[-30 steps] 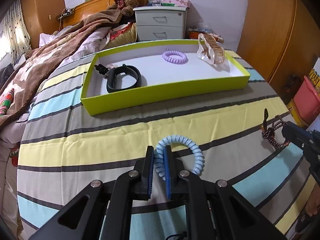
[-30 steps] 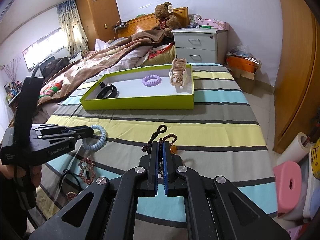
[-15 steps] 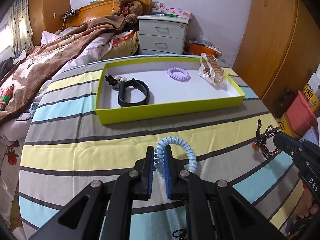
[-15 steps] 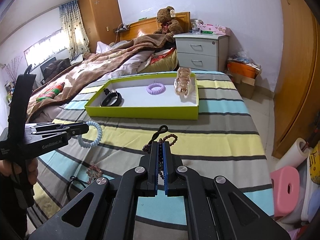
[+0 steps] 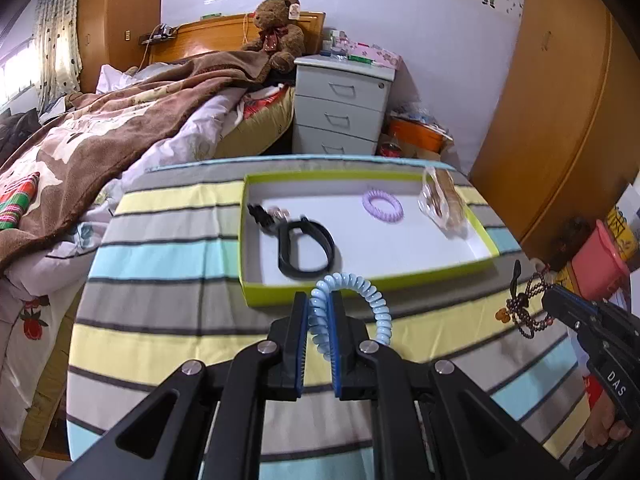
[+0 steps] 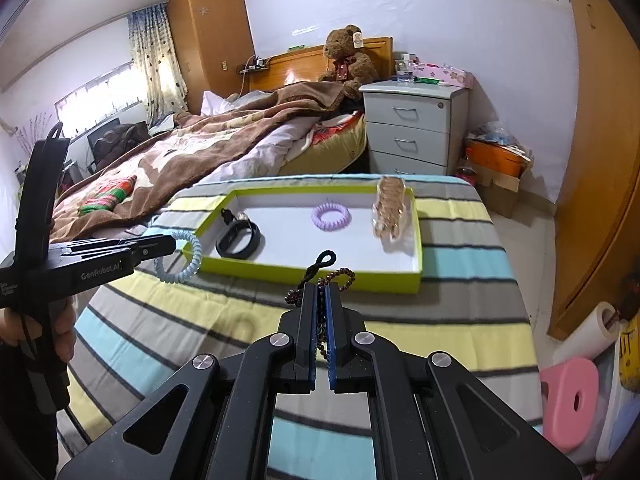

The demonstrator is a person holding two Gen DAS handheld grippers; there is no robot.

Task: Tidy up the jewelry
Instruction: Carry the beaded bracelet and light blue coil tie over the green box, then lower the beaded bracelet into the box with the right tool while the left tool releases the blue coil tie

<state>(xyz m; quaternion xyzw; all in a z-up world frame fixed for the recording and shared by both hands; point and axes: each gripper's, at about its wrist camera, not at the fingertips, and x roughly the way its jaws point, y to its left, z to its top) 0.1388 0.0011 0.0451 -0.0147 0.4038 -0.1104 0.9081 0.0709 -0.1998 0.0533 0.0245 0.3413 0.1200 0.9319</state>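
My left gripper (image 5: 319, 300) is shut on a light blue spiral hair tie (image 5: 372, 300) and holds it in the air near the front wall of the lime green tray (image 5: 360, 285). My right gripper (image 6: 321, 292) is shut on a dark beaded bracelet with a black cord loop (image 6: 324, 260), also lifted, near the tray's front edge (image 6: 320, 276). Inside the tray lie a black band (image 5: 304, 246), a purple spiral hair tie (image 5: 383, 205) and a clear hair claw (image 5: 442, 204). The left gripper with the blue tie shows in the right wrist view (image 6: 176, 258).
The tray rests on a striped bedspread (image 5: 168, 320). A brown blanket (image 5: 100, 152) covers the bed at left. A grey nightstand (image 5: 340, 108) stands behind, a wooden wardrobe (image 5: 560, 120) at right, a pink stool (image 6: 568, 400) on the floor.
Both grippers have risen off the bedspread and moved toward the tray, each carrying its item. The tray now sits closer under both fingertips.
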